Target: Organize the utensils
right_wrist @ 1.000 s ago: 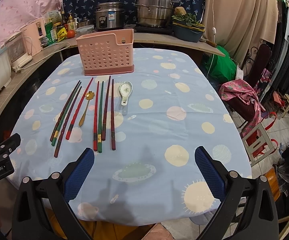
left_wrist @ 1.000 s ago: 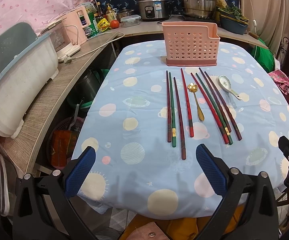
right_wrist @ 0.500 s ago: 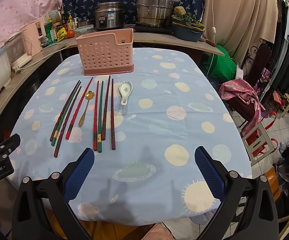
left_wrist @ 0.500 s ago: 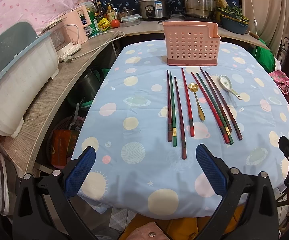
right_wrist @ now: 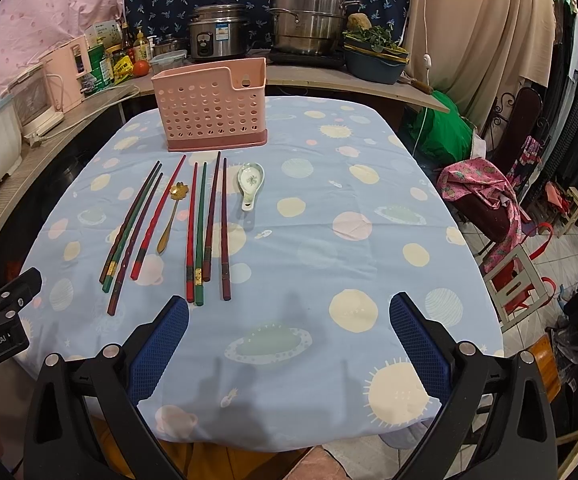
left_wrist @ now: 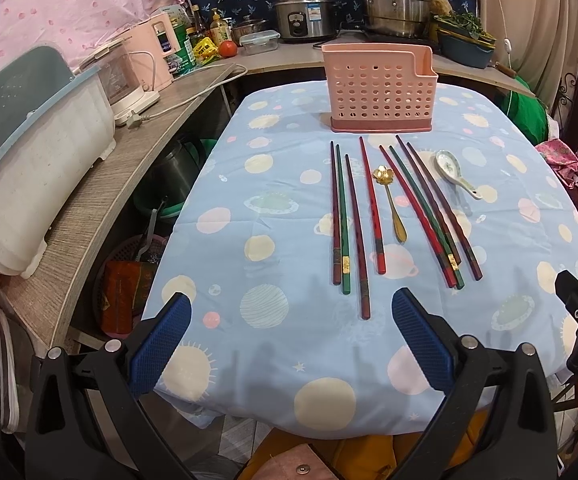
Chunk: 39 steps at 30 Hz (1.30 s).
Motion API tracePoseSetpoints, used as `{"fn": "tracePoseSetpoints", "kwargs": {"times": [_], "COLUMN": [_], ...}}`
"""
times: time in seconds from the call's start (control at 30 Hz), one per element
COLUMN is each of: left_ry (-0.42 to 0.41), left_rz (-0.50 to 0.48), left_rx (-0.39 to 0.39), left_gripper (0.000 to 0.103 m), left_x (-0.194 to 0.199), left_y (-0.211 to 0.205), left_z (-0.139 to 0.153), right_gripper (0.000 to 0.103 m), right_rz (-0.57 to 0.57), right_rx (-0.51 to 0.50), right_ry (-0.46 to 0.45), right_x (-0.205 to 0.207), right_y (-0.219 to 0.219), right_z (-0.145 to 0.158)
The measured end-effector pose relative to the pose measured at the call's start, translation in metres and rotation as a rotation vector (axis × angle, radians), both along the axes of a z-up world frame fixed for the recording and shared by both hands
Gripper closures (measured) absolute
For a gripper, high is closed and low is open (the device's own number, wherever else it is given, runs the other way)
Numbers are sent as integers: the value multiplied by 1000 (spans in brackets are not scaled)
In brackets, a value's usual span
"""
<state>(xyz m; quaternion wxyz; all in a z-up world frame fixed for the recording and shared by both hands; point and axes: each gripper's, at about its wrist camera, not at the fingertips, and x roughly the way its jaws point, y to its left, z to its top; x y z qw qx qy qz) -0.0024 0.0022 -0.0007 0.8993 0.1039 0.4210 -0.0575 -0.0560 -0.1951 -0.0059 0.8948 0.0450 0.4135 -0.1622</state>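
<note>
Both grippers hang above the near edge of the table [left_wrist: 225,264], jaws spread wide and holding nothing: the left gripper [left_wrist: 289,344], the right gripper [right_wrist: 289,340]. Beyond them eight chopsticks [left_wrist: 355,232] lie on the cloth in two groups of four, a gold spoon [left_wrist: 393,208] between them. Right of them lies a ceramic spoon [left_wrist: 455,172]. Farthest stands the pink basket [left_wrist: 381,88].

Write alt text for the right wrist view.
The open right hand-held gripper hovers over a blue tablecloth where eight chopsticks, a gold spoon and a ceramic spoon lie before a pink utensil holder.
</note>
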Motion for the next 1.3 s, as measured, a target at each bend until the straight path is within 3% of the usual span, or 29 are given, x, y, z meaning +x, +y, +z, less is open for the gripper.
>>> {"fn": "tracePoseSetpoints", "kwargs": {"times": [1.07, 1.3], "left_ry": [3, 49], "left_rz": [1, 6], "left_rx": [8, -34], "left_gripper": [7, 7], "left_x": [2, 15], "left_y": [-3, 4], "left_z": [1, -8], "right_gripper": [7, 7], "right_rz": [0, -11], "right_rx": [0, 8], "right_ry": [1, 8], "right_x": [1, 4], "right_y": [0, -5], "right_z": [0, -5]}}
